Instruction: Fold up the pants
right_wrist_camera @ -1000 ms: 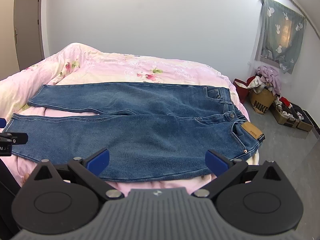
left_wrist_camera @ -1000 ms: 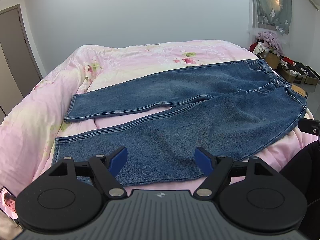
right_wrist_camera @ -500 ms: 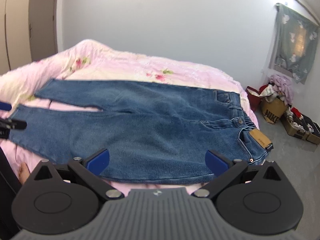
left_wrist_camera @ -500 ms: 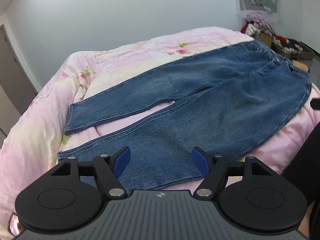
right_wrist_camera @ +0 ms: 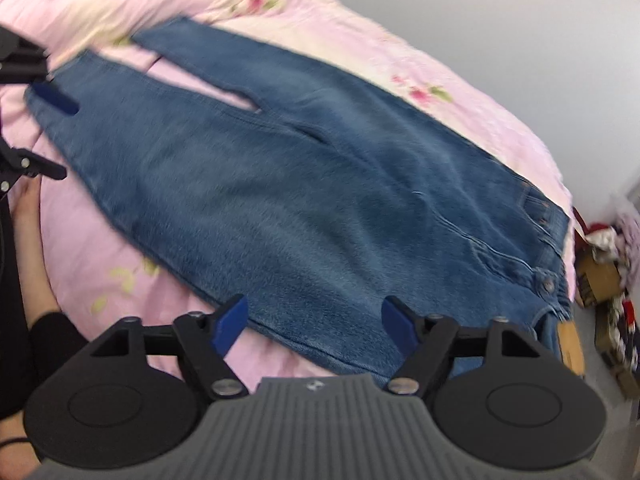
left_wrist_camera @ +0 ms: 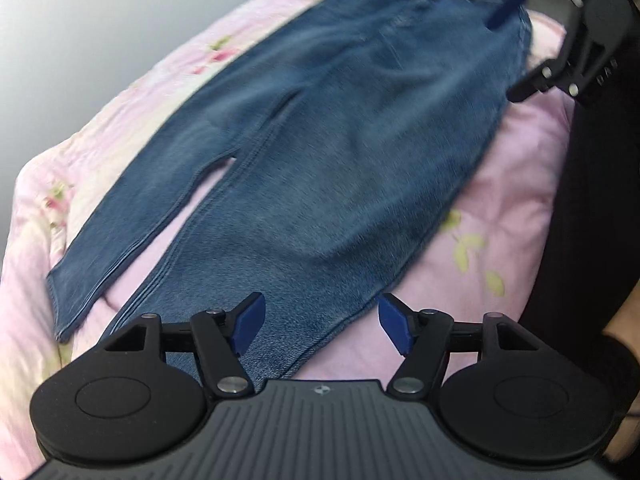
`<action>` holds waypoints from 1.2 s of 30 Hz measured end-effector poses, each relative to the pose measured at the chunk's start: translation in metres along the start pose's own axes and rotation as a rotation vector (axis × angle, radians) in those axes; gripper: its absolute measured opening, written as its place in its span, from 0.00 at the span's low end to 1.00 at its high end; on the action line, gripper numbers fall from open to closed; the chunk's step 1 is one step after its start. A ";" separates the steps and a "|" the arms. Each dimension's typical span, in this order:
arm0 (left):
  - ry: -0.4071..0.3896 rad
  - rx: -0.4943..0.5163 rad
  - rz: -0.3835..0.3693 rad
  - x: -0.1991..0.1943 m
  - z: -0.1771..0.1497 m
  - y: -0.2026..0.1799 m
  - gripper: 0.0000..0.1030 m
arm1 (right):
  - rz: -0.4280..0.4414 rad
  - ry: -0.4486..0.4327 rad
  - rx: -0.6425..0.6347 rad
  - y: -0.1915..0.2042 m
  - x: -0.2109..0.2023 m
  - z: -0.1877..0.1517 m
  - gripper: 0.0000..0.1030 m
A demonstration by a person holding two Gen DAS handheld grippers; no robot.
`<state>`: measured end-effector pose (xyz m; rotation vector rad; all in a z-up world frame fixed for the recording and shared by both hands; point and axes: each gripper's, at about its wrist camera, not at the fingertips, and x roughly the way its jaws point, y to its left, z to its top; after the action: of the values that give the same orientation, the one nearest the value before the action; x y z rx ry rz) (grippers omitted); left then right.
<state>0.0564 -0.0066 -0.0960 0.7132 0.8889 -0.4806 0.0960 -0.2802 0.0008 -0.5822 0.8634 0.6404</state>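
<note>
Jeans (left_wrist_camera: 340, 152) — one pair, blue denim, spread flat and unfolded on a bed covered by a pink quilt (left_wrist_camera: 516, 168) with a flower print; both legs lie side by side with a narrow wedge of quilt showing between them, and the waistband with its button (right_wrist_camera: 545, 280) and a tan label (right_wrist_camera: 570, 340) sits at the end of the jeans nearest the right gripper. Left gripper (left_wrist_camera: 320, 320): fingers spread wide and holding nothing, blue pads (left_wrist_camera: 250, 320) poised over the hem end of the nearer leg, at the edge of the jeans. Right gripper (right_wrist_camera: 312, 320): fingers likewise spread and empty, blue pads (right_wrist_camera: 230, 322) over the near edge of the jeans by the waistband; whether either set touches the denim cannot be told. Each gripper shows in the other's view at the far end of the jeans. Beyond the waistband end, on the floor — boxes and a heap of clothes (right_wrist_camera: 612, 264), blurred. A plain grey wall (right_wrist_camera: 520, 40) stands behind the bed.
</note>
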 end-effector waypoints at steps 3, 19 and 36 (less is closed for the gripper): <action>0.041 0.067 0.011 0.019 -0.001 -0.006 0.75 | 0.041 0.042 -0.082 0.010 0.021 0.008 0.81; 0.108 -0.061 -0.067 0.060 0.004 0.017 0.29 | 0.085 0.127 -0.219 0.020 0.081 0.025 0.46; 0.035 -0.311 0.025 0.052 0.040 0.081 0.06 | 0.050 0.011 -0.131 -0.014 0.063 0.109 0.04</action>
<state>0.1588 0.0143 -0.0932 0.4482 0.9606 -0.2987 0.1914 -0.1975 0.0082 -0.6839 0.8527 0.7440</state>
